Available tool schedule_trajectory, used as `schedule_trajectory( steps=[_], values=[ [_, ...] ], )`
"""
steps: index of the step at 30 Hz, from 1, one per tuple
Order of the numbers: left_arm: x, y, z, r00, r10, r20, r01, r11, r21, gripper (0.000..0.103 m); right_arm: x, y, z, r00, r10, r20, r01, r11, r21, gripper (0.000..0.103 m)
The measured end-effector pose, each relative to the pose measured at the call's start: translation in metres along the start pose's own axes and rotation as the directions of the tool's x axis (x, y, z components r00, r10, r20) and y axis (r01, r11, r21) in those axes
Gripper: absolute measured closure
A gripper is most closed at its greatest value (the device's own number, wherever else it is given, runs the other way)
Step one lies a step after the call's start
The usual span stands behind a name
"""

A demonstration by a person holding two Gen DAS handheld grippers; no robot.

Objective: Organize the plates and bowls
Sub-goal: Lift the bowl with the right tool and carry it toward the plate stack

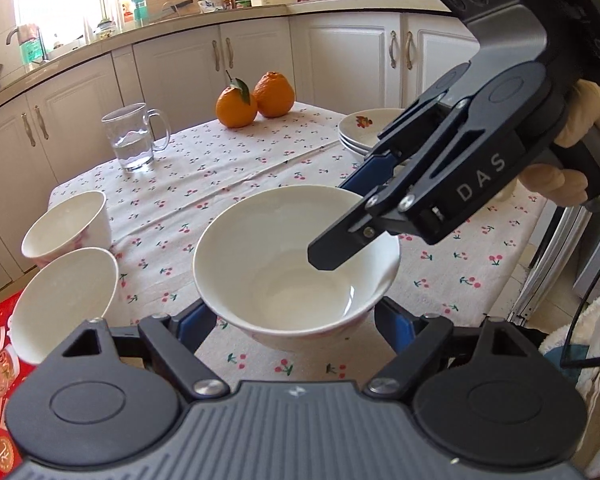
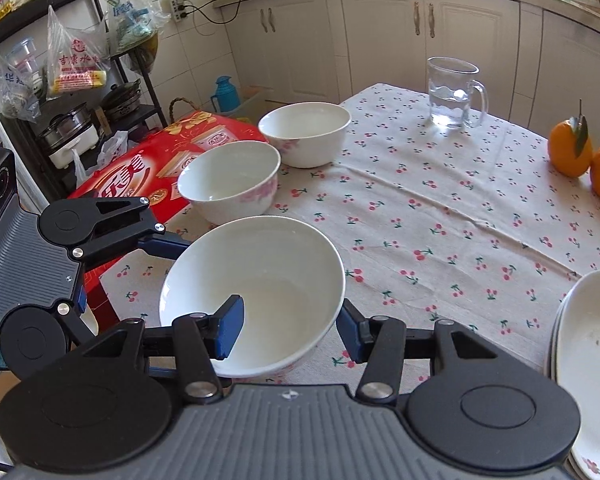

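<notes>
Both grippers carry a white ceramic bowl [image 2: 256, 292] above the cherry-print worktop [image 2: 440, 216], the right gripper [image 2: 290, 334] clenched on its rim and the left gripper [image 1: 296, 326] cradling its sides, while plates [image 2: 588, 360] are stacked and two bowls [image 2: 230, 178] near the worktop's edge remain unstacked.

table [image 2: 440, 208]: held bowl [image 2: 256, 292] nearest | two bowls [image 2: 230, 180] behind it, left edge | mug [image 2: 454, 94] far side | oranges [image 2: 570, 152] far right | plate stack [image 2: 588, 360] right
</notes>
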State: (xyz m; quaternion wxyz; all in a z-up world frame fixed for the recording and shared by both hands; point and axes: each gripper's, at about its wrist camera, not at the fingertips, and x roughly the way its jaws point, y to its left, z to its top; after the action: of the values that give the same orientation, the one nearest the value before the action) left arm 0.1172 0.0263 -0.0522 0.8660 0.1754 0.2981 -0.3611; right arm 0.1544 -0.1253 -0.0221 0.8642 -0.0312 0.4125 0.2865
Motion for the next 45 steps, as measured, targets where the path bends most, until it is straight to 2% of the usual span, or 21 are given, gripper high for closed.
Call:
schedule_trajectory(
  steps=[12,34,37,39,41,45],
  values=[
    [0.028,-0.006,0.012,0.999,-0.046,-0.017,0.046,0.999,0.008,0.018,-0.002,-0.033,-0.012,0.999,-0.046,0.007,0.046,0.996,0.072,0.046],
    [0.043,-0.005,0.018,0.999,-0.053,-0.009,0.053,0.999,0.007,0.017,0.002,-0.046,-0.014,0.997,-0.073,0.006,0.072,0.993,0.094,0.044],
    [0.042,-0.005,0.016,0.998,-0.062,-0.011,0.062,0.998,0.006,0.014,0.003,-0.046,-0.014,0.998,-0.056,0.009,0.054,0.993,0.101,0.038],
    [0.041,-0.004,0.015,0.997,-0.071,-0.006,0.071,0.997,-0.008,0.012,0.003,-0.044,-0.014,0.998,-0.053,0.016,0.051,0.993,0.105,0.018],
    [0.039,-0.003,0.013,0.997,-0.073,-0.004,0.073,0.997,-0.019,0.009,0.002,-0.041,-0.014,0.997,-0.067,0.028,0.064,0.993,0.098,0.007],
    [0.030,-0.002,0.008,0.998,-0.061,-0.003,0.061,0.998,-0.036,0.008,0.001,-0.039,-0.014,0.996,-0.082,0.035,0.078,0.992,0.096,0.002]
  ],
)
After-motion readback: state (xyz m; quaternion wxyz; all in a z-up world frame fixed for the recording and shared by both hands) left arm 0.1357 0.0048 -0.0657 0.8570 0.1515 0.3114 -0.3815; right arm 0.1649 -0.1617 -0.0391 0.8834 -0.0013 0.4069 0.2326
